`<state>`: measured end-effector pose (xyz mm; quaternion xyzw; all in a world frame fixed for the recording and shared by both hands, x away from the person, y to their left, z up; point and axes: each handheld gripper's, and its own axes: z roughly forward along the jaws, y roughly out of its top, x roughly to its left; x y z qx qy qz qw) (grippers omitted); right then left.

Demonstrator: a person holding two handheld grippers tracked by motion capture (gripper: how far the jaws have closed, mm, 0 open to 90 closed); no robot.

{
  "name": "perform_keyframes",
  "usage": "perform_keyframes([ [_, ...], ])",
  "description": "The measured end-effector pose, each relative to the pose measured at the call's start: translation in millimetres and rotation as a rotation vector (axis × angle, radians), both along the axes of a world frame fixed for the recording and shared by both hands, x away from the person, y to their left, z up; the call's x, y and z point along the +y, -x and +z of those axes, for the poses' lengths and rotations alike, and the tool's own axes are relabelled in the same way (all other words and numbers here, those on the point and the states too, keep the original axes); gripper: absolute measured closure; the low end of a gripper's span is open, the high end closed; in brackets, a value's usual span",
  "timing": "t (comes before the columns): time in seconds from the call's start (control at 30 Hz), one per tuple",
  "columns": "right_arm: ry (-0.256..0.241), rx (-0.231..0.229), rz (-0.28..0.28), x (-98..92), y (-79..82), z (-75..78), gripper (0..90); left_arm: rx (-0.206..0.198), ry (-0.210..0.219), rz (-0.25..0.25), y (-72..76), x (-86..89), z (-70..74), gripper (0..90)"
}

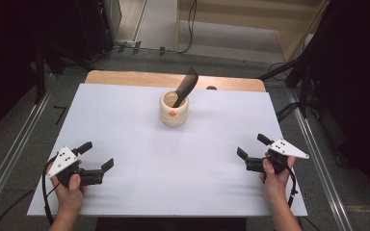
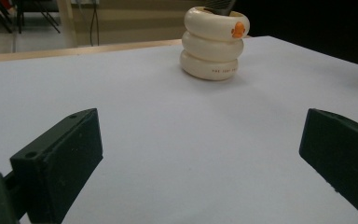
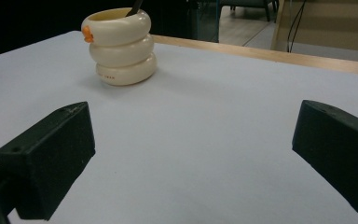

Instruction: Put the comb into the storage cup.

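Cream ringed cup [image 1: 174,109] sitting at far centre of white table [image 1: 139,187], dark utensil [image 1: 186,85] leaning inside. Left gripper [image 1: 96,155] resting near left, right gripper [image 1: 253,146] near right; both sets of 2 jaws spreading wide, gripping nothing, well apart from cup.

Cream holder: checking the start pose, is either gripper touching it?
Apart. The high view shows bare table between the cream holder and the left gripper and right gripper.
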<state>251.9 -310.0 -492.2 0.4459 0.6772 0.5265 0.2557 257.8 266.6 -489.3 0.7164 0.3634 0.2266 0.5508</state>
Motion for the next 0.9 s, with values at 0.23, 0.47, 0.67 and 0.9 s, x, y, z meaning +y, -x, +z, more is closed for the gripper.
perform_keyframes([
  [0.23,-0.009,0.0,-0.016,-9.5,10.1,-3.5,0.0,0.0,-0.001,-0.002,0.0,-0.3,-0.1,0.0],
  [0.47,-0.004,0.005,-0.023,-16.5,16.6,-4.0,0.0,0.001,-0.003,0.0,-0.1,-0.1,0.0,0.0],
  [0.67,0.001,0.001,-0.024,-21.8,23.3,-5.4,0.0,0.0,-0.003,0.001,0.0,-0.1,-0.1,0.0],
  [0.9,0.007,0.008,-0.038,-30.6,32.3,-8.8,0.0,0.002,-0.003,0.002,0.0,0.1,-0.1,0.0],
])
